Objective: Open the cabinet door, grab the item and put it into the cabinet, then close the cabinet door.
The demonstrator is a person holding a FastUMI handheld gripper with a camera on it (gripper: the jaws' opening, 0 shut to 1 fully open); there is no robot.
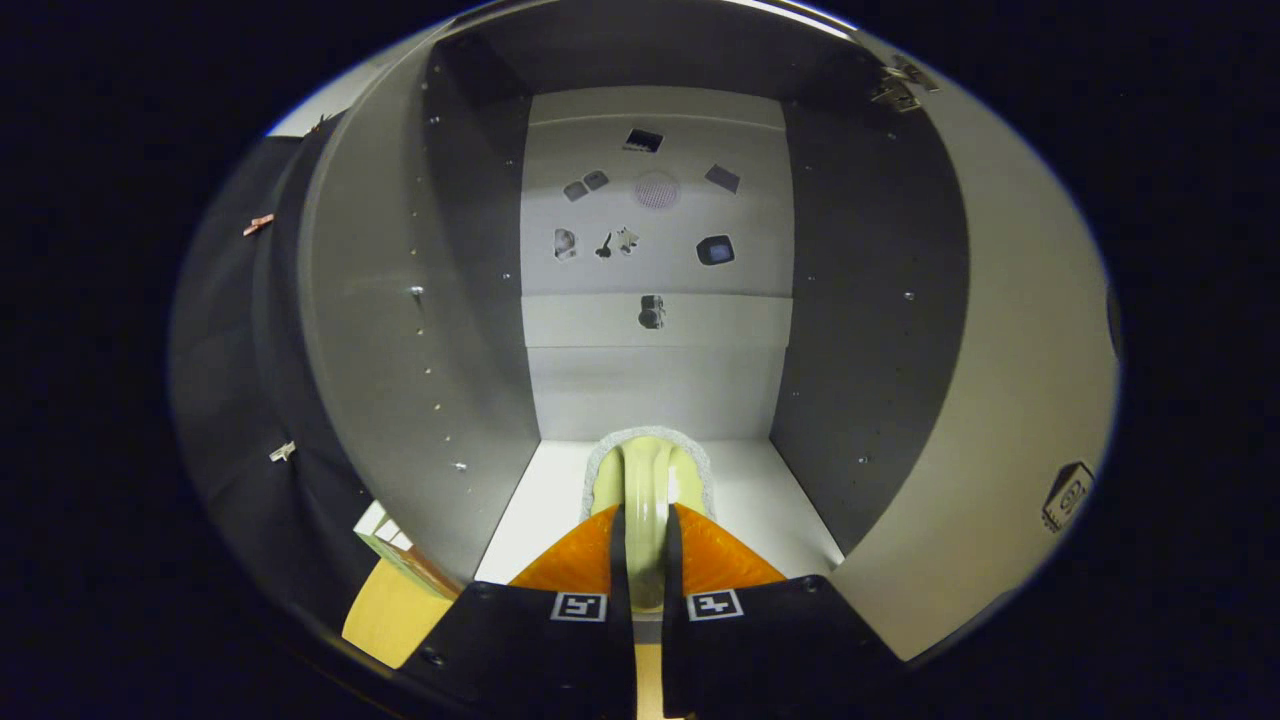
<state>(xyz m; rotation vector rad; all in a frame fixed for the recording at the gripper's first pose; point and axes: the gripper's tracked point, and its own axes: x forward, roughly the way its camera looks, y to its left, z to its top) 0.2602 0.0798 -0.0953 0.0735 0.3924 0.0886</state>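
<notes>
With the white cabinet's door [1010,400] already swung open, the tongs [646,560] are clamped on a pale yellow-green brush-like item [647,480], perhaps a scrubber, held just over the cabinet's white floor [540,500], leaving release and door-closing.

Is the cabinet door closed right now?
No: the cabinet door stands swung open, and the tongs, gripping a pale handled brush, reach inside.
</notes>
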